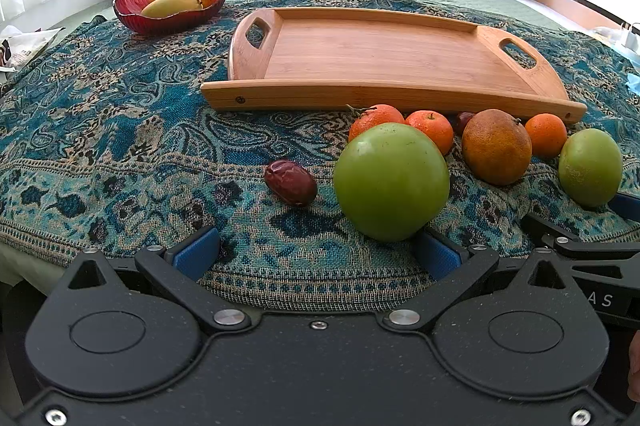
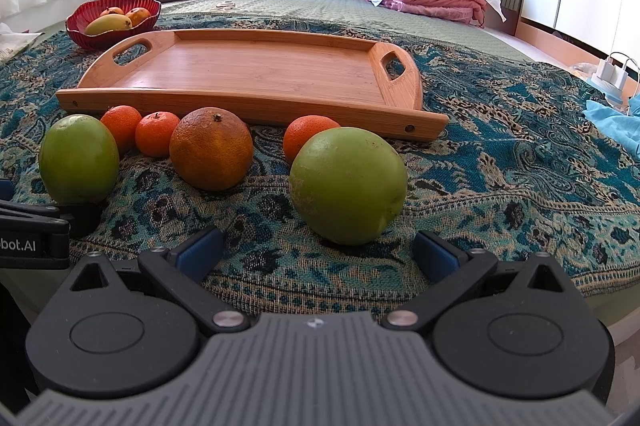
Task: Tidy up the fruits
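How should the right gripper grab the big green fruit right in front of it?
Across its widest middle, coming straight in low from the near side. The green fruit is round and smooth, so a high pinch may slip. The right gripper is open, with bare cloth on both sides.

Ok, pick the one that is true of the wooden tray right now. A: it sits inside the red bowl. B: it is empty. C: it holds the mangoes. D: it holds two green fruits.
B: the tray shows only bare wood, while the green fruits lie on the cloth in front of it and the bowl stands apart.
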